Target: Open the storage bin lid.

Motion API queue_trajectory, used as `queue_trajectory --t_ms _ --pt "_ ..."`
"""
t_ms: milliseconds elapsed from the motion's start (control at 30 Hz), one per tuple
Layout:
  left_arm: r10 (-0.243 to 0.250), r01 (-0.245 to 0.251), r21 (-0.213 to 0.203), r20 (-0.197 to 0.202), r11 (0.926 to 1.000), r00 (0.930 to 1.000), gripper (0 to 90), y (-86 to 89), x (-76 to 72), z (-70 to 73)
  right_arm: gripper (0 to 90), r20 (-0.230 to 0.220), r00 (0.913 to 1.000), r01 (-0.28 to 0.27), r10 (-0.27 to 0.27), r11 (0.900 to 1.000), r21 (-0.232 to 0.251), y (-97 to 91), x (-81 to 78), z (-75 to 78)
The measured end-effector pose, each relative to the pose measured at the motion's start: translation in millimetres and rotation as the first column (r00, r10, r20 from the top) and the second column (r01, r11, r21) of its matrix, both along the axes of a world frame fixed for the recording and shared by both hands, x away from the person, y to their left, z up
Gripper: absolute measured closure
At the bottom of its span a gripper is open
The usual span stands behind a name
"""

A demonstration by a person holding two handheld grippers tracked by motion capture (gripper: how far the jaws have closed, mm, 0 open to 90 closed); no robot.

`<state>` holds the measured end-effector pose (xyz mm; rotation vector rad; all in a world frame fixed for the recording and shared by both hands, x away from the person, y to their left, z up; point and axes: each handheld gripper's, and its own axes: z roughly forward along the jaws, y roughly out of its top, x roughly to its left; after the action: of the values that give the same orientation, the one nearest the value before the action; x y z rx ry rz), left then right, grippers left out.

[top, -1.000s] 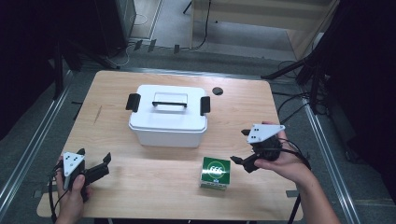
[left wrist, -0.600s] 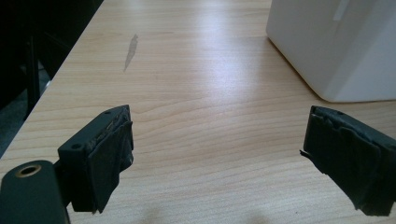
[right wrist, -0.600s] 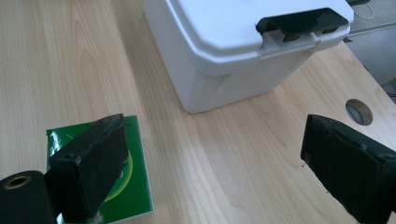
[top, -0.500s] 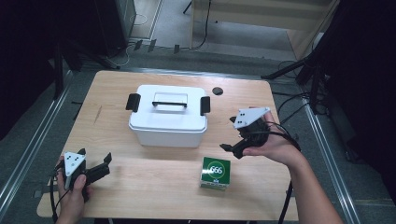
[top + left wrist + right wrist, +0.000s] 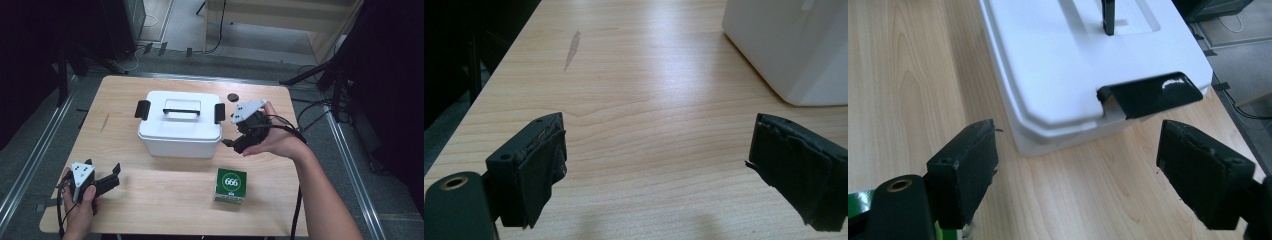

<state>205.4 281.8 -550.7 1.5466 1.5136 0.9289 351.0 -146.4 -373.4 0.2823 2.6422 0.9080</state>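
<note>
A white lidded box (image 5: 179, 125) with a black handle (image 5: 181, 111) and black side latches stands mid-table. My right gripper (image 5: 235, 142) hovers just right of it and faces the right latch (image 5: 1150, 95). Its jaws are open and have just been closing a little, with nothing between them (image 5: 1075, 160). A green carton (image 5: 230, 185) marked 666 stands near the front edge, below that hand. At the table's front left corner my left gripper (image 5: 111, 177) rests open over bare wood (image 5: 656, 165), well apart from the box (image 5: 794, 45).
A small black round disc (image 5: 232, 97) lies on the table behind the box's right side. The wooden table (image 5: 125, 90) ends in metal rails on both sides. Cables trail off to the right. Bare wood lies between the left gripper and the box.
The right hand has travelled left and away from me, from beside the green carton up to the box's right latch. The left hand has stayed put.
</note>
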Motion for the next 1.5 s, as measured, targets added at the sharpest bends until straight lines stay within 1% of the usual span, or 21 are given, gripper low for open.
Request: queue_trajectory --t_ms 167,300,433,500,600,700,800,900,1067,1167,1233,1300,1367,1400,1500 --pt "-0.005 0.005 -0.001 0.003 1.0000 1.0000 9.0 0.1 -0.1 0.0 18.5 -0.012 0.9999 0.001 -0.001 1.0000 0.003 10.2 9.8 4.1" --pt "-0.009 0.009 0.000 0.005 1.0000 0.9999 9.0 -0.1 -0.6 0.1 24.0 -0.026 0.9996 -0.012 0.012 0.9999 0.001 17.0 17.7 9.4" --pt "-0.024 0.024 0.028 0.011 0.9993 0.9997 9.0 -2.6 -1.5 0.1 27.2 -0.027 0.9991 -0.034 0.034 0.9994 -0.006 25.5 23.6 16.0" --pt "-0.025 0.025 0.031 0.013 0.9992 0.9996 9.0 -3.1 -1.5 0.0 28.8 -0.029 0.9989 -0.038 0.038 0.9992 -0.009 29.8 26.8 19.0" --pt "-0.028 0.028 0.027 0.011 0.9992 0.9995 9.0 -2.6 -1.6 0.1 32.9 -0.027 0.9987 -0.044 0.044 0.9987 -0.024 36.2 32.5 22.0" --pt "-0.029 0.028 0.030 0.013 0.9991 0.9995 9.0 -2.9 -1.7 0.0 40.5 -0.029 0.9982 -0.054 0.052 0.9977 -0.040 41.6 39.1 22.9" --pt "-0.030 0.029 0.032 0.017 0.9991 0.9994 9.0 -3.3 -1.7 0.0 45.2 -0.042 0.9973 -0.063 0.060 0.9959 -0.065 46.6 46.1 23.4" --pt "-0.031 0.030 0.036 0.019 0.9989 0.9993 9.0 -3.6 -1.7 -0.1 49.6 -0.045 0.9968 -0.070 0.066 0.9938 -0.087 53.4 52.5 25.5" --pt "-0.038 0.037 0.044 0.020 0.9983 0.9991 9.0 -4.1 -1.7 0.0 54.4 -0.042 0.9960 -0.084 0.079 0.9868 -0.138 64.2 58.0 27.2" --pt "-0.039 0.038 0.043 0.020 0.9983 0.9990 9.0 -4.0 -1.8 0.0 57.2 -0.050 0.9950 -0.094 0.087 0.9829 -0.158 71.2 61.0 28.7" --pt "-0.038 0.038 0.042 0.020 0.9984 0.9991 9.0 -4.0 -1.7 0.0 56.7 -0.056 0.9953 -0.088 0.079 0.9798 -0.180 75.6 63.2 30.0" --pt "-0.040 0.040 0.042 0.019 0.9983 0.9990 9.0 -3.9 -1.8 0.1 56.7 -0.046 0.9960 -0.085 0.077 0.9767 -0.197 80.0 64.6 31.0" --pt "-0.042 0.041 0.041 0.019 0.9983 0.9990 9.0 -3.8 -1.8 0.1 57.2 -0.041 0.9963 -0.083 0.076 0.9706 -0.226 85.1 64.8 31.5" --pt "-0.042 0.041 0.041 0.020 0.9983 0.9989 9.0 -3.8 -1.8 0.1 58.0 -0.042 0.9955 -0.093 0.085 0.9669 -0.238 87.2 65.0 31.9" --pt "-0.044 0.043 0.041 0.019 0.9982 0.9988 9.0 -3.7 -1.8 0.0 60.0 -0.063 0.9925 -0.117 0.104 0.9583 -0.261 93.7 66.3 32.2"
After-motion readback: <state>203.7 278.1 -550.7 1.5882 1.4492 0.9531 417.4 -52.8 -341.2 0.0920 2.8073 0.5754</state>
